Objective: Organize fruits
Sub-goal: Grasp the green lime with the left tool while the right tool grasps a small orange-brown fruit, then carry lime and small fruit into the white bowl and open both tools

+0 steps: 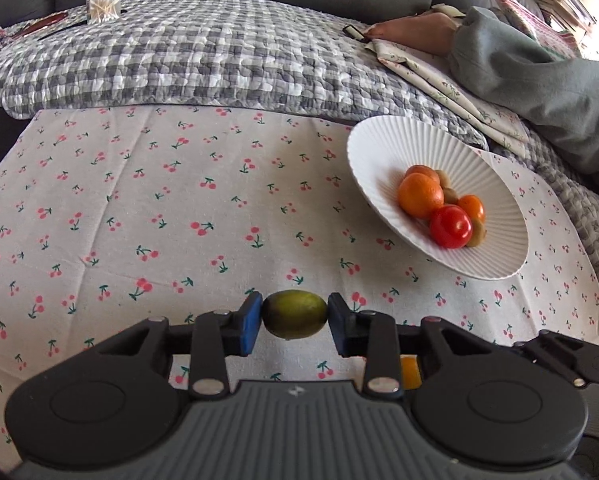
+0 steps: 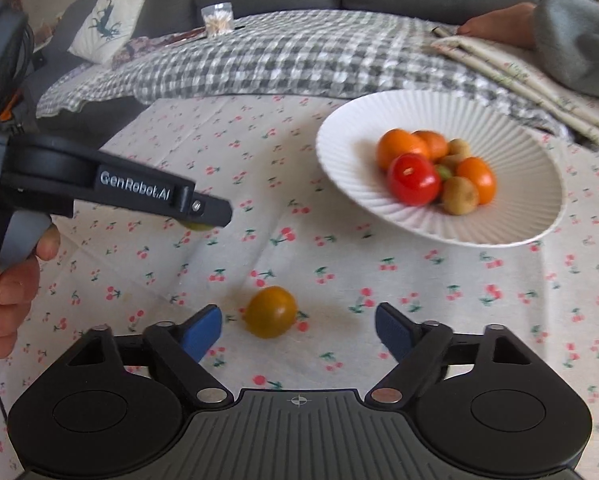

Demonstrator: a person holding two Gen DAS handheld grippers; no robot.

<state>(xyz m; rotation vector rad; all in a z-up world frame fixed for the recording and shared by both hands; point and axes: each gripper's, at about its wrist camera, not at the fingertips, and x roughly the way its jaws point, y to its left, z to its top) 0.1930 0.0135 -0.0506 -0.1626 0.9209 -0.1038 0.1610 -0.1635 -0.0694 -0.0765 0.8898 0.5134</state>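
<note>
My left gripper (image 1: 294,318) is shut on a green oval fruit (image 1: 294,314), held above the cherry-print cloth (image 1: 159,200). It also shows from the side in the right wrist view (image 2: 215,216), with the green fruit (image 2: 197,226) peeking out below it. A white ribbed plate (image 1: 379,140) to the right holds oranges, a red tomato (image 1: 450,226) and small brown fruits; it also shows in the right wrist view (image 2: 359,128). My right gripper (image 2: 299,330) is open, its blue pads on either side of a yellow-orange fruit (image 2: 270,312) lying on the cloth.
A grey checked quilt (image 1: 199,56) lies behind the cloth, with a clear box of cotton swabs (image 1: 103,2) at the back. A person's foot (image 1: 415,34) and grey trouser leg (image 1: 539,80) rest at the right. A grey sofa stands behind.
</note>
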